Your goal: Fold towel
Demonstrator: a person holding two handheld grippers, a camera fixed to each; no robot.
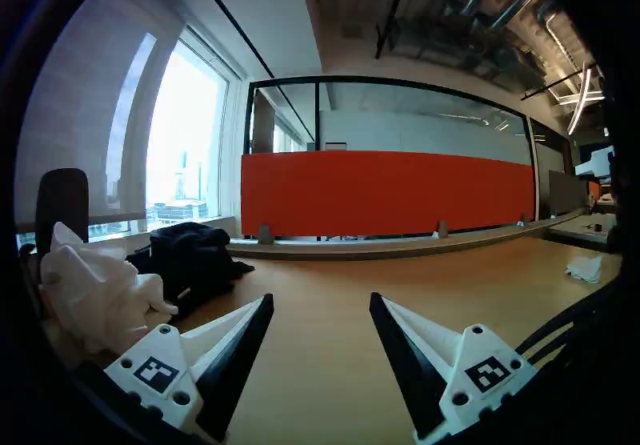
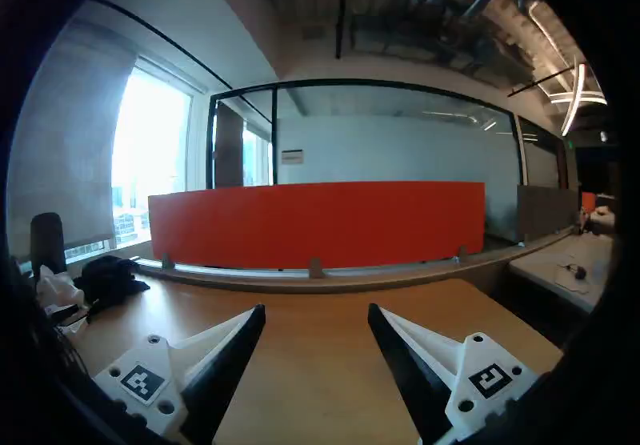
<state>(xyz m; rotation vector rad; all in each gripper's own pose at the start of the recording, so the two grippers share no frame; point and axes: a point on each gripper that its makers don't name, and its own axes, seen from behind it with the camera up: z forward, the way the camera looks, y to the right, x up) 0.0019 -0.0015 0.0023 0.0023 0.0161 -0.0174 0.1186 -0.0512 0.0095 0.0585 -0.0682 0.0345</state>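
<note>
A crumpled white towel (image 1: 96, 293) lies in a heap at the left end of the wooden desk (image 1: 336, 341), to the left of my left gripper (image 1: 320, 297). That gripper is open above the bare desk top, with nothing between its fingers. In the right gripper view the same white heap (image 2: 54, 289) sits far off at the left edge. My right gripper (image 2: 316, 309) is also open and holds nothing, hovering over the desk (image 2: 320, 365). A smaller folded white cloth (image 1: 586, 267) rests at the desk's far right.
A black bundle of fabric (image 1: 192, 257) (image 2: 112, 277) lies beside the white heap. An orange partition (image 1: 384, 193) (image 2: 320, 225) runs along the desk's back edge. A dark chair back (image 1: 62, 201) stands at the left by the window. A white side desk (image 2: 572, 273) adjoins on the right.
</note>
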